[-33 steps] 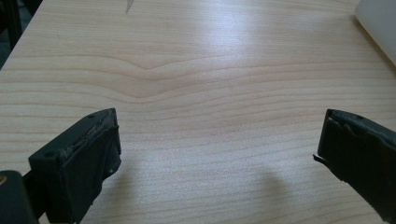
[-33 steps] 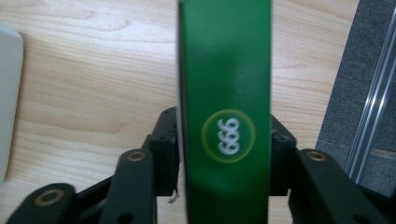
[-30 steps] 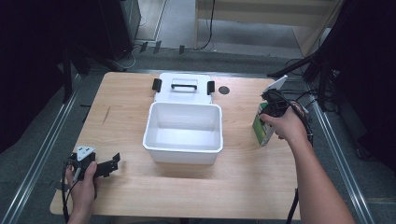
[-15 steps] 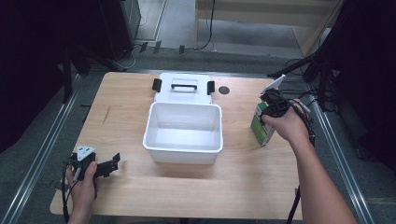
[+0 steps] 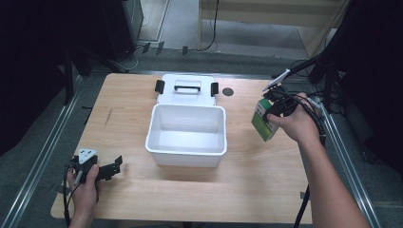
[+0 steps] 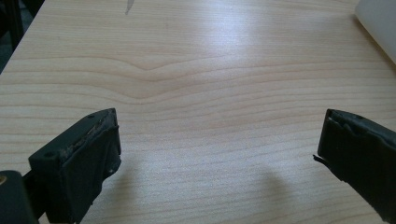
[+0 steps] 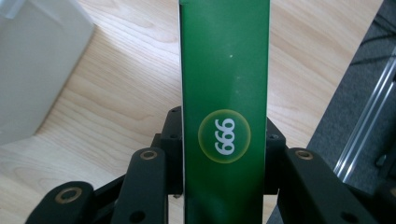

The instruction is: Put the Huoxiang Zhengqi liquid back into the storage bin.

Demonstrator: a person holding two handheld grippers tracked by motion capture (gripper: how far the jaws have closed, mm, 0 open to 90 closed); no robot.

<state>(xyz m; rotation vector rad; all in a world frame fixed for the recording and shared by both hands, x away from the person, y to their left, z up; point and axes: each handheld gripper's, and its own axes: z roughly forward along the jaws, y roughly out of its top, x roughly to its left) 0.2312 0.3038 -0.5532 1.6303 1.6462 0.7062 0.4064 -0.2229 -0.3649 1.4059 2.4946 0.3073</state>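
bright overhead glare on table [image 6: 201, 42]; dark, soft surroundings.

Wooden table [image 5: 256, 190] bearing white bin [image 5: 186, 135], lid [image 5: 187, 89]

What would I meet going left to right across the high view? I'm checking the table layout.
Left gripper → white bin → green box, held in the right gripper.
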